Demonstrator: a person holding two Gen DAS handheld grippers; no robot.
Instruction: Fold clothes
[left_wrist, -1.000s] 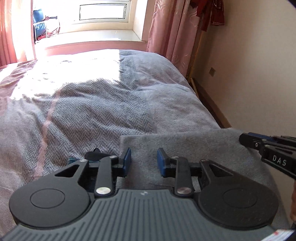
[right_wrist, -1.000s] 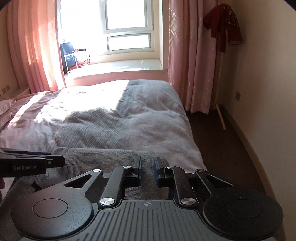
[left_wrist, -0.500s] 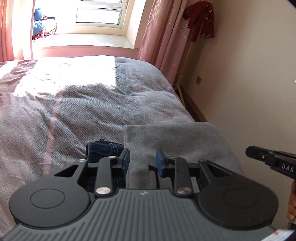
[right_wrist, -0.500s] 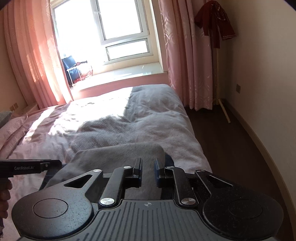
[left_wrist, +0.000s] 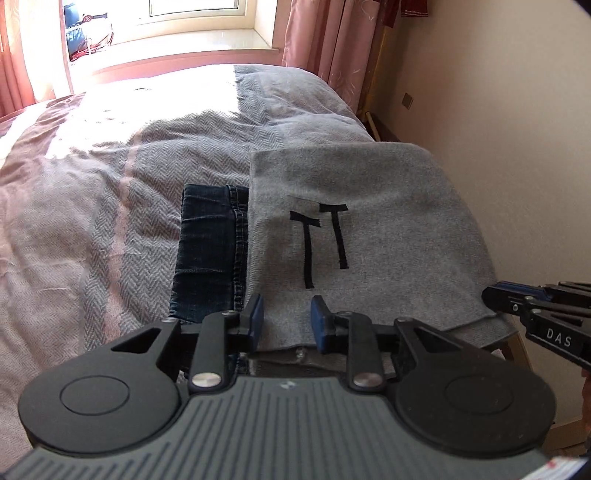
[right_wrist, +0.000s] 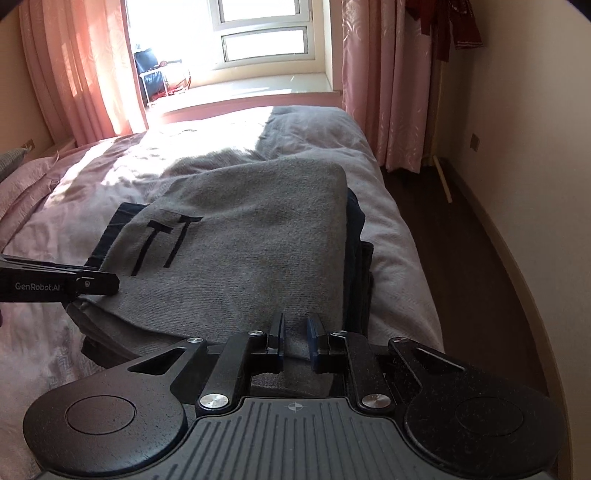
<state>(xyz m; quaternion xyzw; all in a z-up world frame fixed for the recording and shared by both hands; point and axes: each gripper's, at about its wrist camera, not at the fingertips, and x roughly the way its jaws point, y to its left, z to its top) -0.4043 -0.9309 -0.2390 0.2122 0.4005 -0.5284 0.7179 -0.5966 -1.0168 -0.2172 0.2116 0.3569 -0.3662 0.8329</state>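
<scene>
A folded grey sweater (left_wrist: 388, 229) with a black "TT" mark lies across folded dark blue jeans (left_wrist: 210, 251) on the bed. My left gripper (left_wrist: 286, 323) is shut on the sweater's near edge, and grey cloth fills the gap between its blue pads. In the right wrist view the same sweater (right_wrist: 258, 240) drapes over the jeans (right_wrist: 356, 236), which stick out on both sides. My right gripper (right_wrist: 295, 334) is shut on the near right edge. Each gripper also shows in the other's view, the left gripper (right_wrist: 110, 283) and the right gripper (left_wrist: 495, 295), at the sweater's near corners.
The bed (left_wrist: 92, 192) has a grey herringbone and pink cover, sunlit at the far end. Pink curtains (right_wrist: 384, 85) flank a window with a sill. A cream wall (left_wrist: 498, 110) and a strip of dark floor (right_wrist: 443, 240) run along the bed's right side. A red garment (right_wrist: 458, 22) hangs high.
Both grippers travelled over the bed with the grey sweater. The jeans came into view, the sweater now covers them, and its black mark shows.
</scene>
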